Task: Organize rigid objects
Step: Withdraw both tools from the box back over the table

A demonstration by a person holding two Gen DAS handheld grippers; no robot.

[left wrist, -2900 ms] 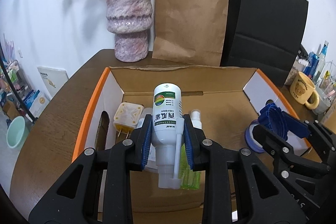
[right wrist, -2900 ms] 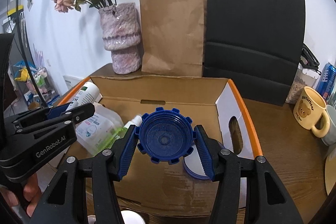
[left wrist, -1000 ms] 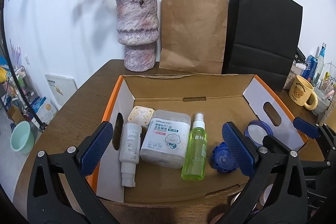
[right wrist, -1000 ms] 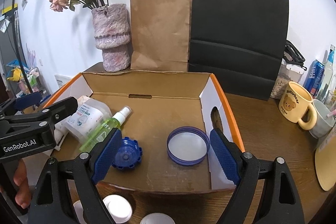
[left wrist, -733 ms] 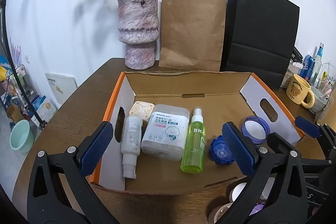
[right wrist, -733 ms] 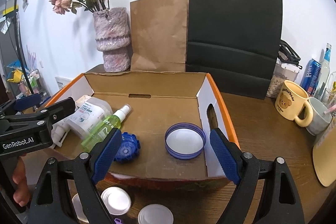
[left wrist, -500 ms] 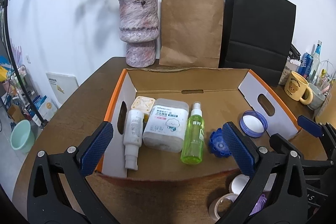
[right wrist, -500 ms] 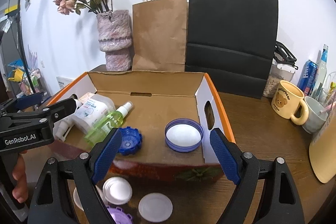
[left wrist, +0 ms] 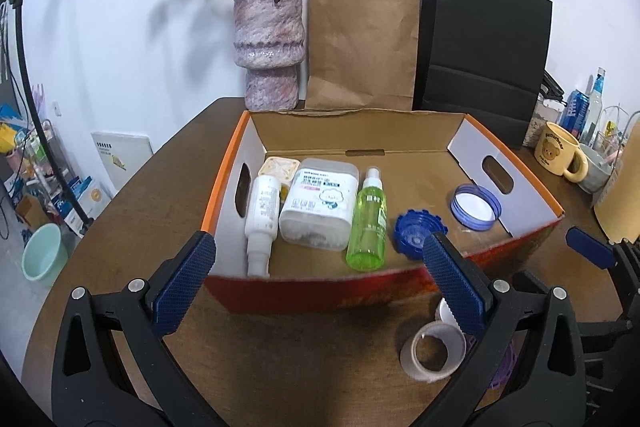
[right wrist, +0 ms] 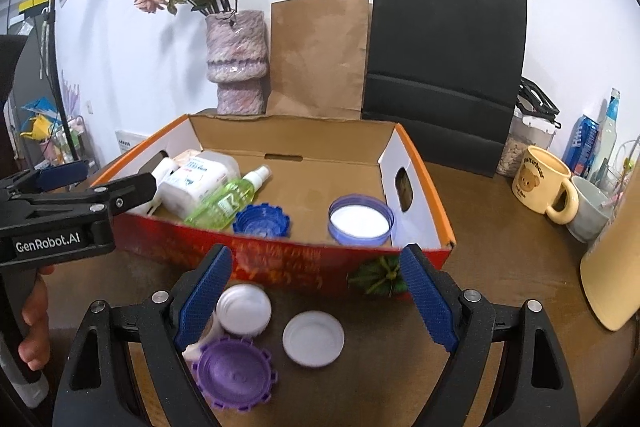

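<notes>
Both tools, left point(left wrist: 320, 279) and right point(right wrist: 316, 301), now gape empty, pulled back from the cardboard box point(right wrist: 280, 261) where white bottle point(left wrist: 262, 209) and blue cap point(right wrist: 262, 221) lie, freeing them for bench-side lids point(right wrist: 313, 338).

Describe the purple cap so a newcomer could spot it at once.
Find the open cardboard box on the brown table. On the table in front of its red wall lie three loose lids. The purple cap is the nearest one, notched around its rim, beside two plain white lids.

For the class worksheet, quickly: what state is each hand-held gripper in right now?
Left hand-held gripper: open, holding nothing.
Right hand-held gripper: open, holding nothing.
</notes>
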